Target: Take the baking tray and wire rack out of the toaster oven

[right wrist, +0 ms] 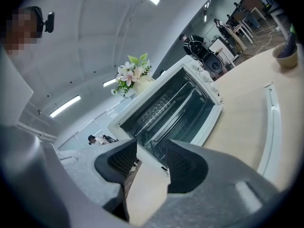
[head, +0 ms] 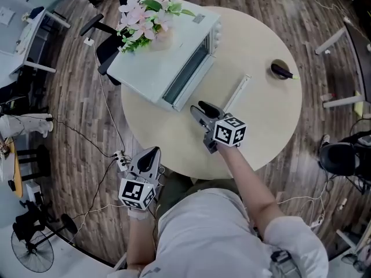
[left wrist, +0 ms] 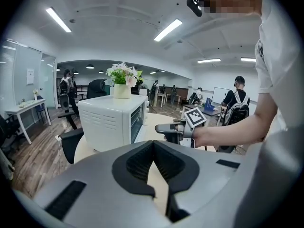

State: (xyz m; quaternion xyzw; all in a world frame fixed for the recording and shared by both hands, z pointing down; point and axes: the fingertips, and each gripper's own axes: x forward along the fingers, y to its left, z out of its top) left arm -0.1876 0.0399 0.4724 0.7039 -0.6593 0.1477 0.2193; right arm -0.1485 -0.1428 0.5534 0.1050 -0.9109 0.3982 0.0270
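The right arm (head: pixel 246 169) stretched over the table (head: pixel 261 120), and the right gripper (head: pixel 200 106) faced the open toaster oven (head: pixel 168 51) with jaws half spread and empty. The left gripper (head: pixel 149 153) hung at the table's edge, jaws pressed together. The wire rack (right wrist: pixel 159 106) and baking tray (right wrist: pixel 183 115) sat inside the oven.

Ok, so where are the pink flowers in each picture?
Head view: the flowers are near the top, left of the middle.
Left gripper view: the flowers are above and left of the middle.
Right gripper view: the flowers are left of the middle, in the upper half.
Shared landmark: the white toaster oven they stand on, seen in all three views.
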